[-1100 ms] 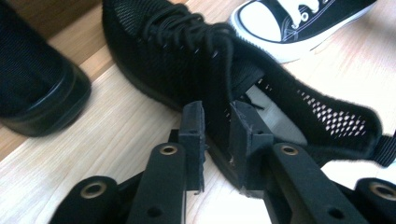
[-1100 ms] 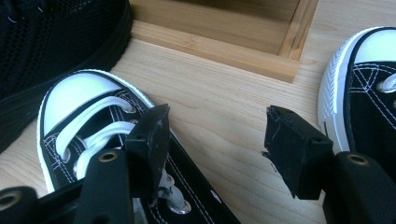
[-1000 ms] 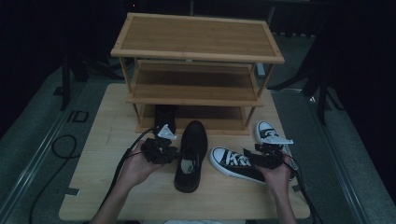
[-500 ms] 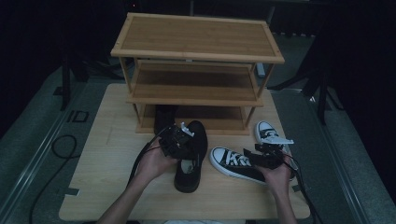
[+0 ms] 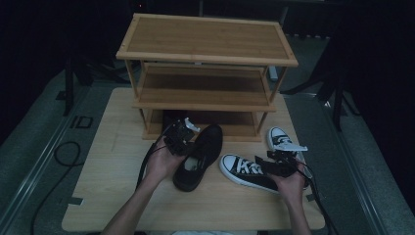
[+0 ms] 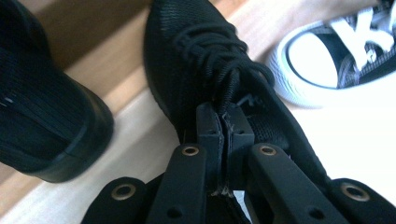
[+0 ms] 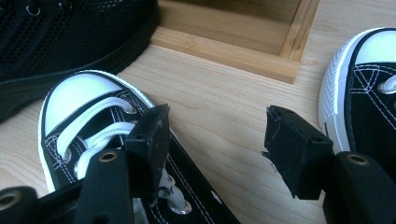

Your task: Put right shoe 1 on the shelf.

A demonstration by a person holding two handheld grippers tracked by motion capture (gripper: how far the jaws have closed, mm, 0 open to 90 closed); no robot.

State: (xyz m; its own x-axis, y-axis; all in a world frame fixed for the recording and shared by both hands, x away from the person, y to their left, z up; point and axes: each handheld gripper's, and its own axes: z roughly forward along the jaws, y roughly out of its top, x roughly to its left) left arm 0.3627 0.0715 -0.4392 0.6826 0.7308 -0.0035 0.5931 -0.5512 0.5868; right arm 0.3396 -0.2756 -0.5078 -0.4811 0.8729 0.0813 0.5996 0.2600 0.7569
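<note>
Black shoe [image 5: 198, 156]: all-black mesh lace-up, black sole, lying at centre of the high view on the table [image 5: 112, 161], toe toward the rack [image 5: 205, 73]. In my left gripper view it runs from top centre down to the jaws; its heel end is hidden behind them and cut off at the bottom edge. Laces [image 6: 212, 51] black on black, hard to separate from the mesh.

Left gripper [image 6: 225, 125]: my jaws have just been closing and now stand pressed together on the shoe's collar by the lowest laces; a thin edge of fabric shows between the pads. In the high view it sits just left of the shoe, at centre left.

Second black shoe [image 6: 44, 116]: left edge of my left gripper view, blurred, cut off by the frame; it lies on the rack's bottom shelf, dark and hard to make out in the high view.

Right gripper [image 7: 215, 144]: jaws wide apart, gripping nothing. Left pad lies over the laces of a black-and-white sneaker [image 7: 88, 126]; bare table shows in the gap.

Second sneaker [image 7: 359, 102]: right edge of my right gripper view, cut off; white toe cap, white stitching.

Rack: three wooden shelves, upper centre of the high view; its surroundings are too dark to read.
</note>
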